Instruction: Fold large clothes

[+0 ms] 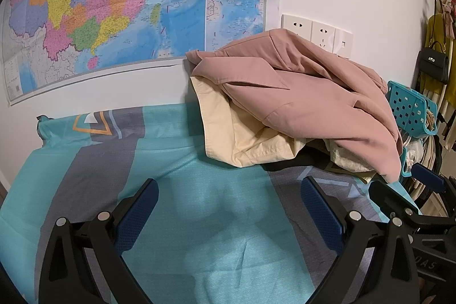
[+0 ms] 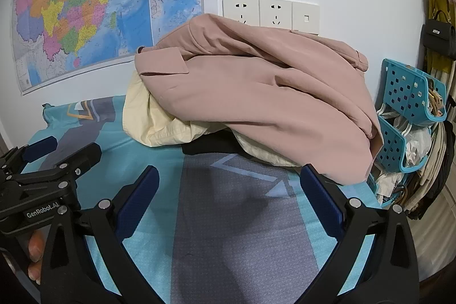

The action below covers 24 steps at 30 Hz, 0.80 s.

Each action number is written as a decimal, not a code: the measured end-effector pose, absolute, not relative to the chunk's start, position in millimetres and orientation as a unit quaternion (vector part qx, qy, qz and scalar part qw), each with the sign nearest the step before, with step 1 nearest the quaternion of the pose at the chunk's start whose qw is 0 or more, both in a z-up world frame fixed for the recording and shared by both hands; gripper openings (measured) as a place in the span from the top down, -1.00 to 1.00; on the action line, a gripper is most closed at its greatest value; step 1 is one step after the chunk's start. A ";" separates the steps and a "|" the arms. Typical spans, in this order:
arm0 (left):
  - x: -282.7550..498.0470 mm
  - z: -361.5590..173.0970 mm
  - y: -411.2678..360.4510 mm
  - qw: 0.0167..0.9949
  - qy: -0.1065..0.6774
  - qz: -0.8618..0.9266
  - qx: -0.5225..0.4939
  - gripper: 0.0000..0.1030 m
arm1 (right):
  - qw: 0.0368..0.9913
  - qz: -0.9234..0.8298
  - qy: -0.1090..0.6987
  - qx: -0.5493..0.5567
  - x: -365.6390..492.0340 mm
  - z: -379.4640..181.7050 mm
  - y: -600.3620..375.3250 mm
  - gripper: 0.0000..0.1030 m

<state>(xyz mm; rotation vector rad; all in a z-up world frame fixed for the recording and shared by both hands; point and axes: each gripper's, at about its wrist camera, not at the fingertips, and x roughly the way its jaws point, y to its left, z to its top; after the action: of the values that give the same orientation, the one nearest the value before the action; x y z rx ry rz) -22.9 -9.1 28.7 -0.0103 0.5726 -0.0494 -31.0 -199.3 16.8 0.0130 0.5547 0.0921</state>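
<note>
Hovering wide open over the bed sheet (image 1: 199, 218): left gripper (image 1: 228, 210) and right gripper (image 2: 228, 198), near the unfolded pink jacket (image 2: 256, 87) atop a cream garment (image 2: 154, 121).

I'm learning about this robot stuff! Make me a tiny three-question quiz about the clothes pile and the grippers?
1. True or false: the pink jacket lies on top of the cream garment.
2. Is the right hand-held gripper A) open and empty, or B) shut on cloth?
3. Fill in: the left hand-held gripper hovers over the teal ____.

Key: 1 true; 2 A; 3 bedsheet.
</note>
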 end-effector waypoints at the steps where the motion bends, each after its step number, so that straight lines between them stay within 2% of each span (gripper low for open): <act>1: -23.0 28.7 -9.4 0.959 0.282 -0.025 -0.005 -0.87 | 0.961 0.045 0.274 0.007 -31.0 16.7 -199.4 -0.89; 24: -21.2 31.2 -13.2 0.959 0.282 -0.029 -0.006 -0.87 | 0.963 0.047 0.265 0.007 -29.3 19.8 -199.3 -0.89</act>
<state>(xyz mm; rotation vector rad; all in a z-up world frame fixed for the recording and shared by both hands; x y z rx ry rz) -21.2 -13.2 31.2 -0.0117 0.5728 -0.0580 -29.3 -199.3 19.8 0.0133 0.5358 0.0945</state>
